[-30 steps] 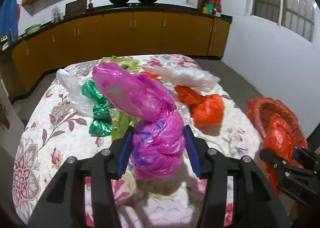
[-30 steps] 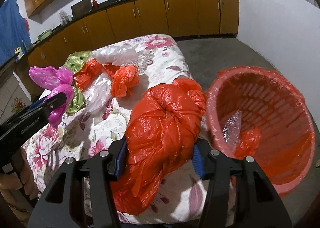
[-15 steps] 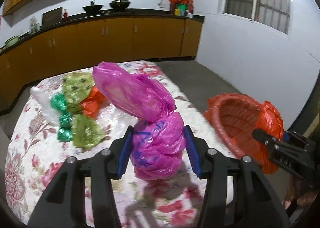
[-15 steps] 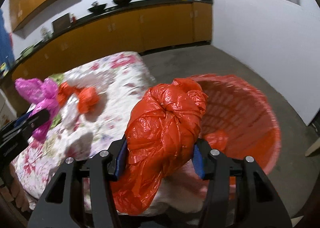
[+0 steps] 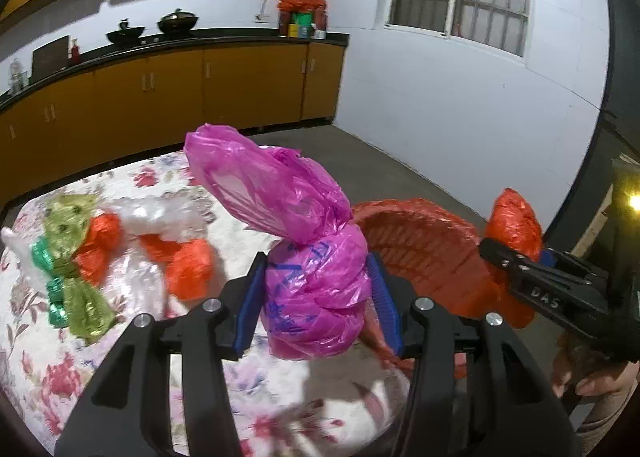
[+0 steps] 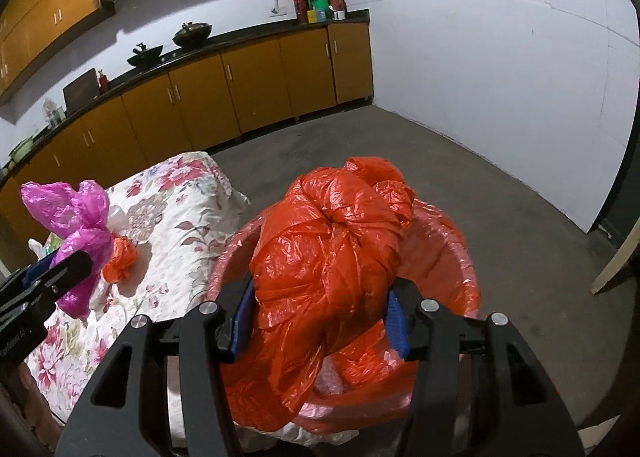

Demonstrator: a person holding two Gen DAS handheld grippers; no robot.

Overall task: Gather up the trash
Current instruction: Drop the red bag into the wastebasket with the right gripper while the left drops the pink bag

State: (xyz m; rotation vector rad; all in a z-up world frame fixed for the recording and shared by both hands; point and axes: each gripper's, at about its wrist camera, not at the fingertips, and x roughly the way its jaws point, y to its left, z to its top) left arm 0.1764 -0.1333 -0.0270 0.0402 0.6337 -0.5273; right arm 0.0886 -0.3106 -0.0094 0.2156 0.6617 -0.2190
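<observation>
My left gripper [image 5: 316,297] is shut on a knotted pink plastic bag [image 5: 304,257] and holds it above the table's right end, beside the red basket [image 5: 424,253]. My right gripper [image 6: 318,321] is shut on a knotted red plastic bag [image 6: 332,257] and holds it over the basket [image 6: 452,233]. The pink bag also shows at the left of the right wrist view [image 6: 76,229]. The red bag also shows at the right of the left wrist view [image 5: 516,225].
The table with a floral cloth [image 5: 60,361] carries more bags: a green and yellow-green one [image 5: 68,277], orange ones [image 5: 188,265], a clear one [image 5: 168,217]. Wooden cabinets [image 5: 160,97] line the far wall. Bare concrete floor [image 6: 480,185] lies beyond the basket.
Both grippers have swung right with their bags. The red bag has moved from beside the basket to above it. The pink bag has moved from mid-table to the basket's side.
</observation>
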